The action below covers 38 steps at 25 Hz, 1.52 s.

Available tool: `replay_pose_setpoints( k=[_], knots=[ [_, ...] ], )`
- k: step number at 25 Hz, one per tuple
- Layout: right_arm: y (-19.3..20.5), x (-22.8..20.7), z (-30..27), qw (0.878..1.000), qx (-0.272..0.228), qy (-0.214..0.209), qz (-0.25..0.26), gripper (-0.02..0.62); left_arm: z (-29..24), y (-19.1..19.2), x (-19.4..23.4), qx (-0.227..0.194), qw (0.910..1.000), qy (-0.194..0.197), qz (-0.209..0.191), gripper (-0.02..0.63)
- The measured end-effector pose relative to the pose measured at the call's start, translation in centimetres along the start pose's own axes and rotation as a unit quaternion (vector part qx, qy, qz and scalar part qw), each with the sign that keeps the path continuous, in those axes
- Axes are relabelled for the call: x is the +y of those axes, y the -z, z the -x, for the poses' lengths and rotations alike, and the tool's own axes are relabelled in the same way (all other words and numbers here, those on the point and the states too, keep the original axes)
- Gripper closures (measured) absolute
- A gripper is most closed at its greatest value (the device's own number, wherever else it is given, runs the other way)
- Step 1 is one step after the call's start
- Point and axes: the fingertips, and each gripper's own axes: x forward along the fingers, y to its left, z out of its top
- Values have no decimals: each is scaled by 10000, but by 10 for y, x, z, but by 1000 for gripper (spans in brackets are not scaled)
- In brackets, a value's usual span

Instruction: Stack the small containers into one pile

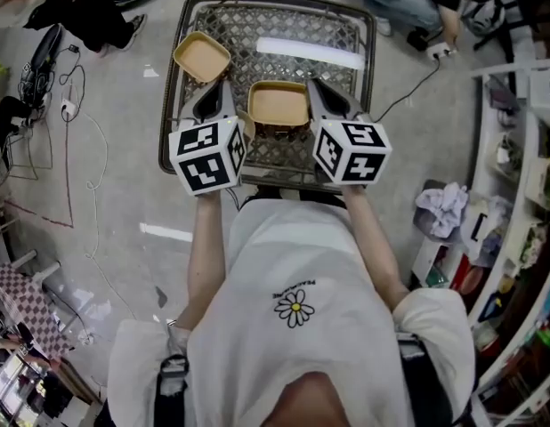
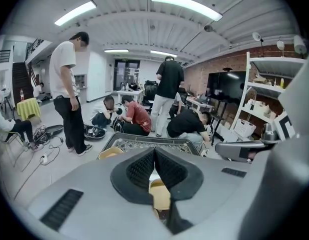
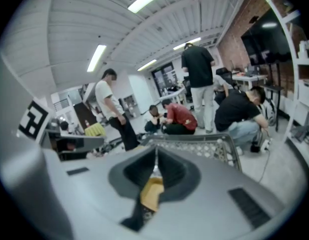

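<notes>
Two tan small containers sit on a metal mesh table (image 1: 173, 105): a single one (image 1: 202, 56) at the far left and a stack (image 1: 279, 105) near the front middle. In the head view my left gripper (image 1: 218, 85) hangs just left of the stack and my right gripper (image 1: 316, 84) just right of it, both raised above the mesh. Each is shut with nothing between its jaws. The left gripper view has the left gripper (image 2: 154, 150) closed, with the stack (image 2: 159, 194) below it and the single container (image 2: 110, 152) to the left. Under the closed right gripper (image 3: 155, 150) the stack (image 3: 152, 194) shows again.
Several people crouch or stand on the floor beyond the table (image 2: 144, 143). Cables and a power strip (image 1: 68, 107) lie on the floor at the left. White shelves (image 1: 524, 176) full of items stand at the right.
</notes>
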Motion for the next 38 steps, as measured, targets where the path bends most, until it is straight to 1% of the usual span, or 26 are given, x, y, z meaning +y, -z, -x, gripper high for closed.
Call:
replay_pose_setpoints(
  k=[3, 7, 9, 11, 13, 15, 17, 20, 21, 22, 23, 24, 26, 29, 31, 34, 38],
  knots=[
    [-7, 6, -1, 9999, -42, -93, 91, 557, 4, -7, 2, -124, 9999, -44, -32, 580],
    [-9, 16, -8, 9996, 34, -245, 159, 557, 8, -8, 18, -164, 9996, -210, 21, 580],
    [-7, 21, -13, 9986, 146, -417, 301, 557, 7, -6, 26, -144, 9993, -333, 75, 578],
    [-6, 25, -20, 9957, 326, -648, 578, 557, 3, -2, 35, -61, 9988, -462, 133, 578],
    [-9, 31, -33, 9897, 529, -927, 951, 555, -5, 3, 47, 82, 9982, -556, 207, 577],
    [-14, 37, -50, 9804, 735, -1259, 1324, 555, -16, 7, 63, 220, 9972, -622, 345, 574],
    [-22, 43, -71, 9700, 931, -1545, 1631, 554, -27, 12, 81, 359, 9957, -678, 514, 549],
    [-31, 53, -111, 9544, 1192, -1755, 2099, 551, -49, 22, 113, 584, 9915, -727, 906, 537],
    [-30, 57, -127, 9472, 1328, -1849, 2258, 536, -58, 26, 123, 657, 9891, -739, 1087, 525],
    [-27, 63, -143, 9387, 1493, -1976, 2399, 500, -67, 32, 132, 733, 9862, -753, 1278, 518],
    [-21, 69, -159, 9300, 1667, -2108, 2508, 478, -76, 40, 141, 814, 9828, -776, 1467, 511],
    [-13, 75, -175, 9222, 1834, -2213, 2586, 466, -85, 49, 150, 897, 9790, -806, 1643, 505],
    [6, 82, -209, 9095, 2150, -2308, 2708, 466, -101, 69, 165, 1067, 9709, -872, 1957, 502],
    [37, 87, -254, 8900, 2615, -2335, 2916, 466, -122, 96, 182, 1297, 9570, -970, 2406, 497],
    [55, 91, -278, 8784, 2916, -2419, 2913, 466, -135, 109, 190, 1412, 9477, -999, 2683, 495],
    [71, 96, -307, 8711, 3242, -2523, 2692, 466, -152, 123, 197, 1531, 9370, -1027, 2967, 488],
    [87, 98, -330, 8660, 3610, -2484, 2409, 467, -163, 132, 202, 1620, 9293, -1084, 3136, 488]
  ],
)
